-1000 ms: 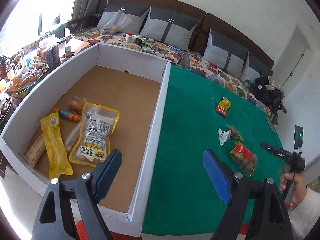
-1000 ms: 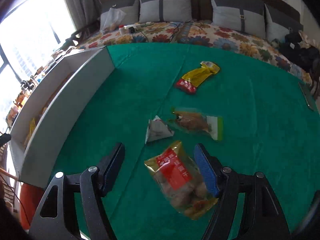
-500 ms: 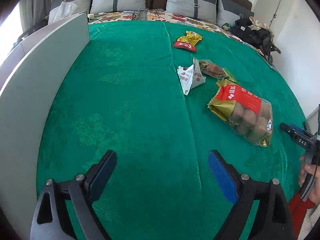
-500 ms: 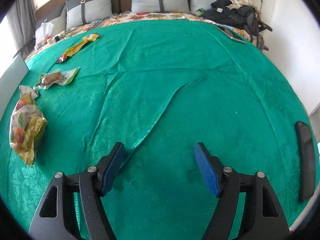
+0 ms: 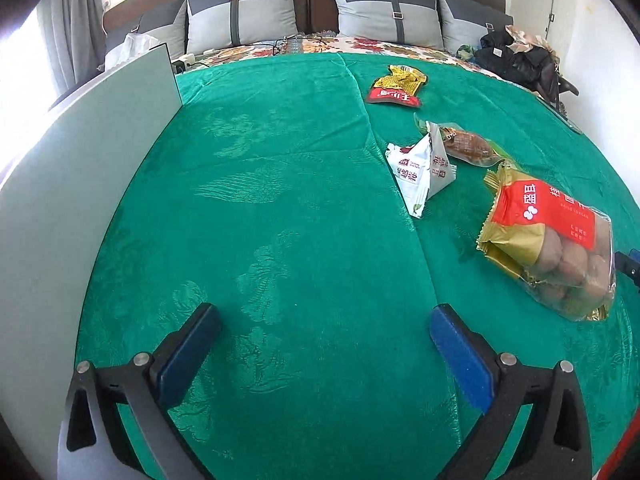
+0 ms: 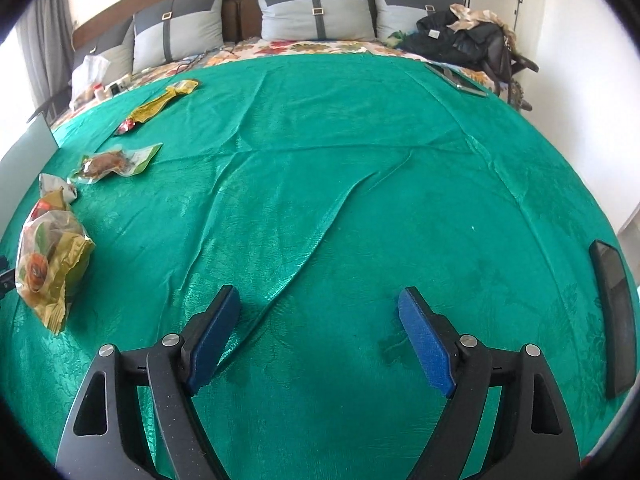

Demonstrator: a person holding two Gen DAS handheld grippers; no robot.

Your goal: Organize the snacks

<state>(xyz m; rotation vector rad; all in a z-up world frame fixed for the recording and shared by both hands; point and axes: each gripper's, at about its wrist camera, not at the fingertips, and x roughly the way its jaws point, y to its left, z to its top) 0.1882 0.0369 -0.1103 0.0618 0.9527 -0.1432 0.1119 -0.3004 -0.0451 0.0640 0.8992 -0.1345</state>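
Four snack packets lie loose on the green cloth [image 5: 280, 200] over the bed, apparently waiting for transfer into the white box [image 5: 80, 184] standing along the cloth's left edge: a yellow-and-red packet [image 5: 396, 86] toward the far edge, a clear pouch with something brown [image 5: 468, 146] nearer, a white folded packet [image 5: 420, 168] just beside it, and a large bag with a red label [image 5: 548, 236] near the right edge in the left wrist view. Both grippers hang tilted down over bare cloth, probably parked between picks. Left gripper [image 5: 324, 344]: fingers opening, already very wide, nothing between them. Right gripper [image 6: 320, 334]: fingers opening too, wide, empty, over a long crease in the cloth, with a dark flat device [image 6: 612, 320] at the right edge. Compared with a second earlier: no longer above the box's brown floor on the left side, now over open cloth with only the box's outer wall showing; no longer straddling the red-label bag [image 6: 48, 256] on the right side, that bag now well off to the left. Fingers wider on both.
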